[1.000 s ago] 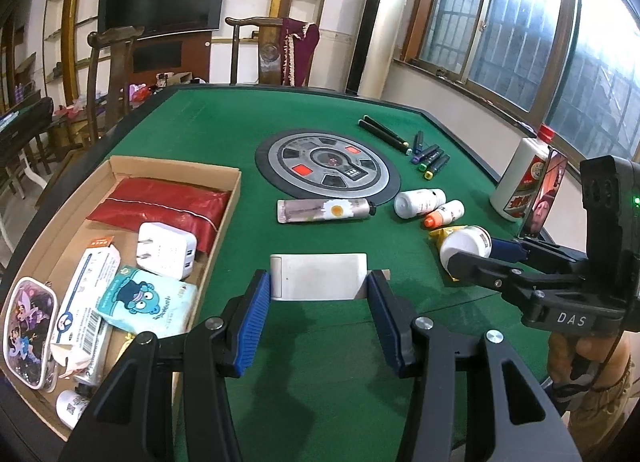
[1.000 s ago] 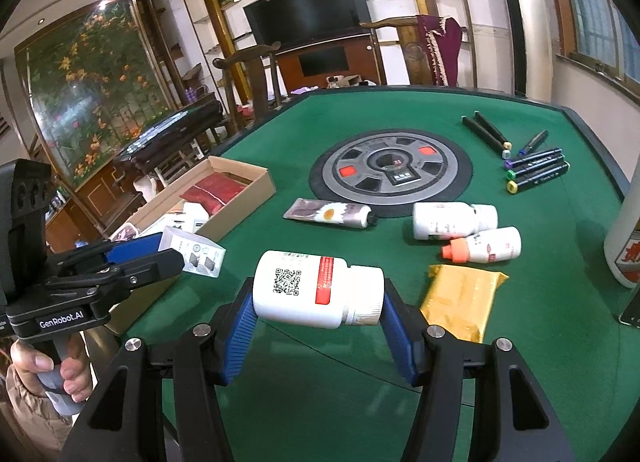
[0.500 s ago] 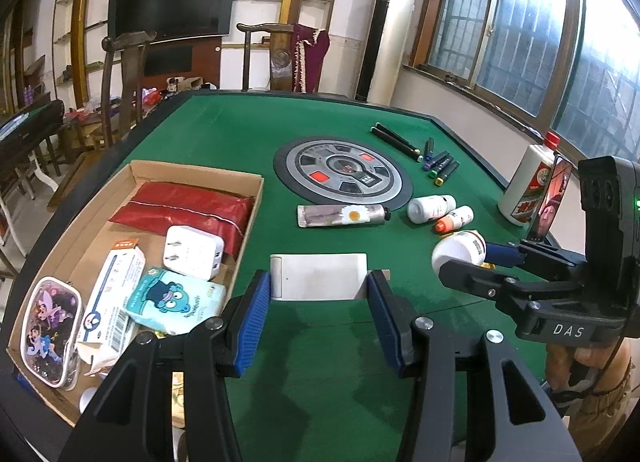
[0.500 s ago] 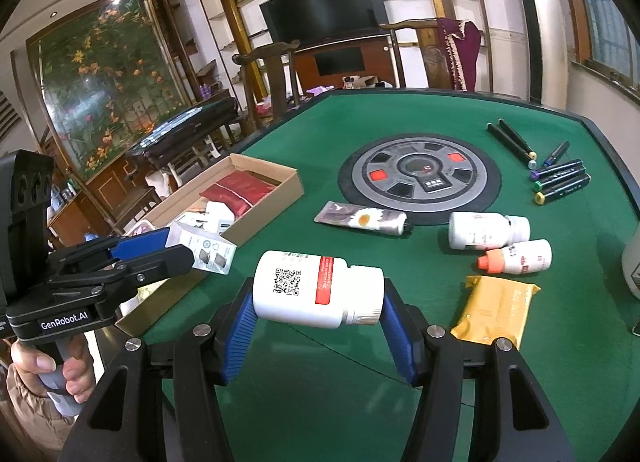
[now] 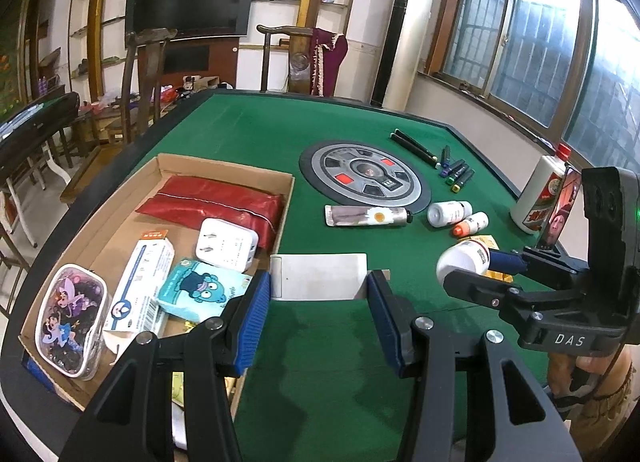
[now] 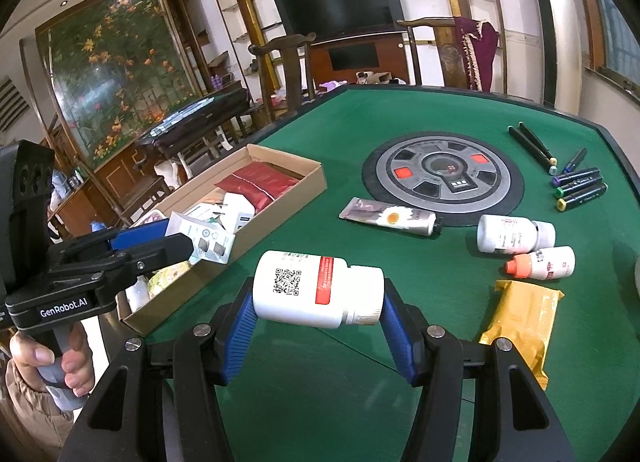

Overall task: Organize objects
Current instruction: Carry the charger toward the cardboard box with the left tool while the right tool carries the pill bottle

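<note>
My left gripper (image 5: pixel 319 286) is shut on a small white carton (image 5: pixel 320 270), held above the green felt just right of the cardboard box (image 5: pixel 224 168). From the right wrist view that left gripper (image 6: pixel 176 236) and its carton (image 6: pixel 204 242) hang over the near corner of the cardboard box (image 6: pixel 280 198). My right gripper (image 6: pixel 319 296) is shut on a white pill bottle (image 6: pixel 304 286) with a QR code and a red stripe, lying sideways between the blue pads above the felt. The left wrist view shows the same bottle (image 5: pixel 464 260) at the right.
In the box lie a red pouch (image 5: pixel 216 198), a white charger (image 5: pixel 226 244) and several packets. On the felt are a daisy-print tube (image 5: pixel 366 216), two small white bottles (image 5: pixel 448 213), a yellow packet (image 6: pixel 520 318), markers (image 5: pixel 456 174), a liquor bottle (image 5: pixel 540 198) and a round grey panel (image 5: pixel 366 178).
Both grippers have drifted left toward the cardboard box, so it looms larger in both views. Each keeps the same hold on its item.
</note>
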A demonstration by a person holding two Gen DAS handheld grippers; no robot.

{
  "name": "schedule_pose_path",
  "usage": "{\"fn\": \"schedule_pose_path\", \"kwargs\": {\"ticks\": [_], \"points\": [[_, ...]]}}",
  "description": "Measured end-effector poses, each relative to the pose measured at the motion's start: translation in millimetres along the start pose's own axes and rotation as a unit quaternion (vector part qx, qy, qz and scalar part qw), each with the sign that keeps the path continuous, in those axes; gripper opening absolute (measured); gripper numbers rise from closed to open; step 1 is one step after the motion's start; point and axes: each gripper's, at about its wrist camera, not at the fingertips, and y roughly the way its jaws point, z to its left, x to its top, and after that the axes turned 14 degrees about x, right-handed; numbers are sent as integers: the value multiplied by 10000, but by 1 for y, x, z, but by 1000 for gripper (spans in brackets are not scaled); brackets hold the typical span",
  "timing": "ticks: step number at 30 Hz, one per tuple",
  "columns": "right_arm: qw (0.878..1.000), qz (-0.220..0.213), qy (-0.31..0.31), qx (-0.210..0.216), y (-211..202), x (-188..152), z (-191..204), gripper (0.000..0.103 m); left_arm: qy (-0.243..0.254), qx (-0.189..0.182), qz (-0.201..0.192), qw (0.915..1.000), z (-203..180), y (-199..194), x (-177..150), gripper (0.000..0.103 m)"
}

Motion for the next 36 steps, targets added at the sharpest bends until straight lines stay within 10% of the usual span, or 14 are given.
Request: {"fn": "schedule_pose_path", "kwargs": {"ticks": [36], "points": [[9984, 129, -429, 332, 29, 23, 39, 63, -263, 500, -210, 9982, 49, -21, 7, 49]]}}
